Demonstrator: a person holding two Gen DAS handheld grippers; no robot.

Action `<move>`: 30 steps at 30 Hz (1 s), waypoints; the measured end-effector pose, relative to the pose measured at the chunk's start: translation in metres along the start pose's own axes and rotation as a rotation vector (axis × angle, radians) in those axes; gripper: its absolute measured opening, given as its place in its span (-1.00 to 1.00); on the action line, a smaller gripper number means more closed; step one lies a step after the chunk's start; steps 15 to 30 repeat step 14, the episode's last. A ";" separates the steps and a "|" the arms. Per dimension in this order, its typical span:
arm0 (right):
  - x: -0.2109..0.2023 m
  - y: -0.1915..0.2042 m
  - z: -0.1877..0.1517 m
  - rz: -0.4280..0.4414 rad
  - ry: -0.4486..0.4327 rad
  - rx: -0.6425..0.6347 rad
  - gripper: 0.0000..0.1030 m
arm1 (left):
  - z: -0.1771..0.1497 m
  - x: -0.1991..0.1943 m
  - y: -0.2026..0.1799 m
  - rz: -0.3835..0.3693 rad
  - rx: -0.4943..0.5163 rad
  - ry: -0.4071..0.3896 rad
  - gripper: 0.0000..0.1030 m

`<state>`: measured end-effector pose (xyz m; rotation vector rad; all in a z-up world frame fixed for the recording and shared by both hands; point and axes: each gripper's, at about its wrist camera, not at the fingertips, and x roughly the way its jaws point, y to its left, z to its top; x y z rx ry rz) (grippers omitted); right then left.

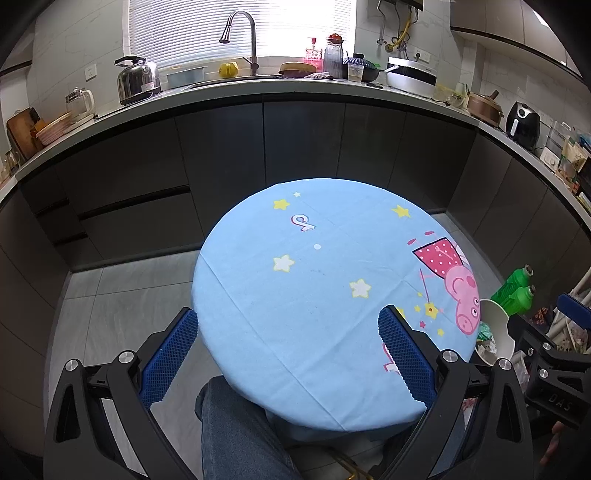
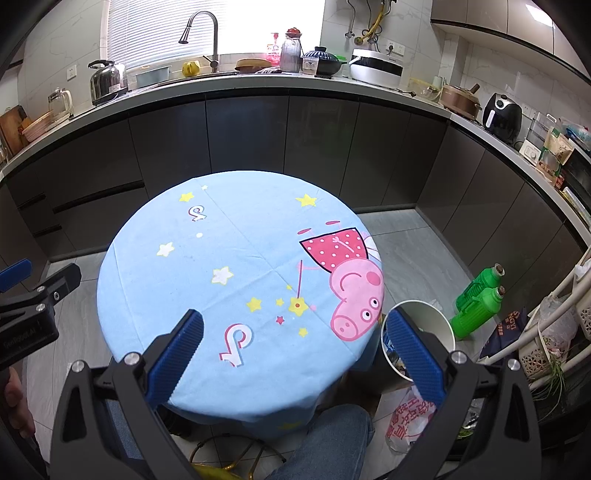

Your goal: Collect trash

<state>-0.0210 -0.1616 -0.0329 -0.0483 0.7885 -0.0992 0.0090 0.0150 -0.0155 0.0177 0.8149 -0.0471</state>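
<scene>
Standing on the floor at the table's four o'clock edge, the white bin point(image 2: 424, 325) holds scraps of trash, with two green bottles point(image 2: 476, 299) just beyond it at three o'clock. The round table point(image 2: 229, 258), under a blue cartoon cloth, lies bare. Both grippers hover over its near edge, left gripper point(image 1: 288, 354) and right gripper point(image 2: 295, 354) alike spread wide and gripping nothing. A denim knee point(image 1: 236, 435) shows at six o'clock.

round table point(image 2: 207, 258) sits right in front of me, counter point(image 2: 258, 86) behind it with the sink tap point(image 2: 201, 35) and kettle point(image 2: 107, 79) on top. paper bucket point(image 2: 436, 321) on the floor at the table's right edge, two bottles point(image 2: 476, 299) just past it.
</scene>
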 end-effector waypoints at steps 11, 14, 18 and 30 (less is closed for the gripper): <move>0.000 0.001 -0.001 0.002 0.003 0.001 0.93 | 0.001 0.002 -0.001 0.003 0.003 0.002 0.84; 0.001 0.000 -0.001 0.003 0.002 0.001 0.93 | 0.001 0.003 -0.001 0.003 0.006 0.004 0.84; 0.001 0.000 -0.001 0.003 0.002 0.001 0.93 | 0.001 0.003 -0.001 0.003 0.006 0.004 0.84; 0.001 0.000 -0.001 0.003 0.002 0.001 0.93 | 0.001 0.003 -0.001 0.003 0.006 0.004 0.84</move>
